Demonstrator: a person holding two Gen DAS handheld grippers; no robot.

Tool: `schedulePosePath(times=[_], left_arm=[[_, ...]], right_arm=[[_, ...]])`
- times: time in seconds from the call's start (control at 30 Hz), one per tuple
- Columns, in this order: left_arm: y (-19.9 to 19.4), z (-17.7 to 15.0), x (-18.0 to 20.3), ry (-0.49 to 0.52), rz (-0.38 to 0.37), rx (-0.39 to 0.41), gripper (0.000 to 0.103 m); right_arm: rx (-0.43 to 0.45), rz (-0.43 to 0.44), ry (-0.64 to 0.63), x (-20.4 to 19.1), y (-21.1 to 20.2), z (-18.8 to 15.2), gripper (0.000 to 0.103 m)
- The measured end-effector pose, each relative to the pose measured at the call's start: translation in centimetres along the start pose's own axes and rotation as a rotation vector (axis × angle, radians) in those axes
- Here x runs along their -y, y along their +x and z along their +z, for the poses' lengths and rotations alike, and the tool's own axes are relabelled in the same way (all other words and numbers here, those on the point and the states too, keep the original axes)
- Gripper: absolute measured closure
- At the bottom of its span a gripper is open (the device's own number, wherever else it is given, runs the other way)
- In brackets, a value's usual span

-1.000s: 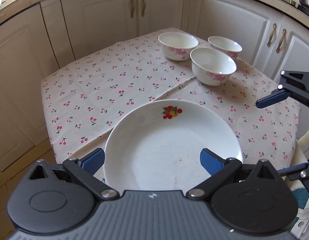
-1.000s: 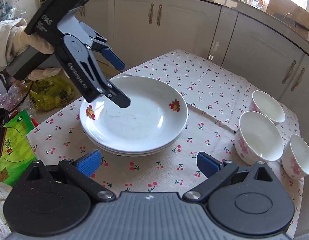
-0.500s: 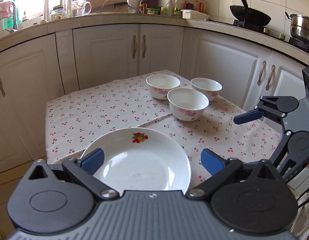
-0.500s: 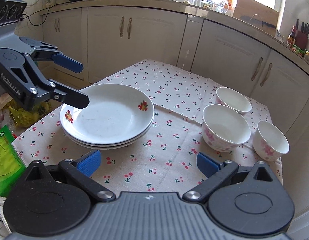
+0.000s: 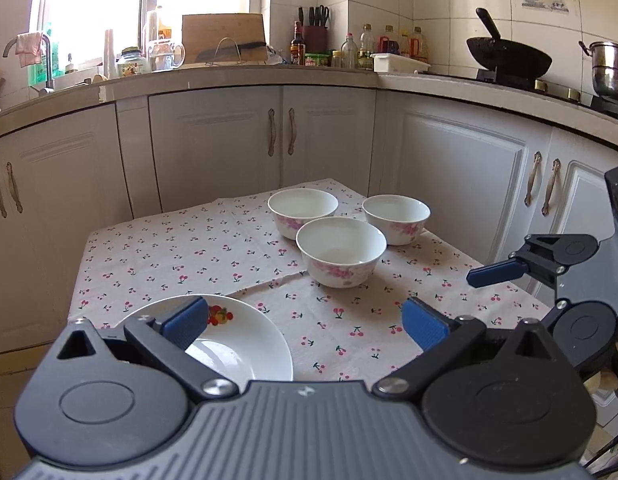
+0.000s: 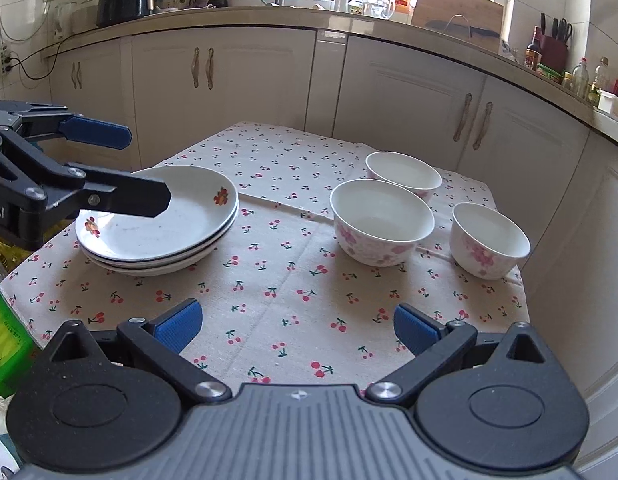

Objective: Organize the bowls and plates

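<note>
Cherry-print cloth covers my small kitchen table. My right gripper hangs wide open and empty, and my left gripper, spread wide, holds nothing. Ahead and rightward sit three white floral bowls, nearer my right hand; the stacked white plates lie leftward.

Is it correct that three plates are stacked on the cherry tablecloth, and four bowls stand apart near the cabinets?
Not quite. There are three bowls, not four; the right wrist view shows them all, standing separately, none nested. The rest holds: the plates are stacked in three on the cherry tablecloth.
</note>
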State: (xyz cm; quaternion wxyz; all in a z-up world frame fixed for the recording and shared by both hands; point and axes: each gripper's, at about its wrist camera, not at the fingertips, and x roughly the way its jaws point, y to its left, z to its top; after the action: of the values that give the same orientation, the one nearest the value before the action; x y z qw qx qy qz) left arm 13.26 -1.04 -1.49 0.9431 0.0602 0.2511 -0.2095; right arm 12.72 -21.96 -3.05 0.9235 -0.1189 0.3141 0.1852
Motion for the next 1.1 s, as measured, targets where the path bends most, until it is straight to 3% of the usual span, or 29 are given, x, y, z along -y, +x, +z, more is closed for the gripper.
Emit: schedulePosePath(times=[0.1,0.37,0.67,1.1], left_arm=[[1.1,0.0,1.1,0.012,0.028,-0.015,0.001],[4.1,0.3,2.7,0.000,-0.013,-0.059,0.001],[8.5,1.1,4.0,-0.003,-0.017,-0.074,0.001],[14.7,1.4,5.0,0.004,0.038,-0.100,0.001]], right_arm=[[0.004,-0.010,0.021,1.5,-0.3,-0.5,0.000],[-0.008,-0.013,0.076,5.0,0.0,-1.2,0.000],[-0.026,-0.008,0.089,9.8,0.9,0.3,0.000],[-0.066,0.125,0.031,12.6,6.7,5.0,0.000]])
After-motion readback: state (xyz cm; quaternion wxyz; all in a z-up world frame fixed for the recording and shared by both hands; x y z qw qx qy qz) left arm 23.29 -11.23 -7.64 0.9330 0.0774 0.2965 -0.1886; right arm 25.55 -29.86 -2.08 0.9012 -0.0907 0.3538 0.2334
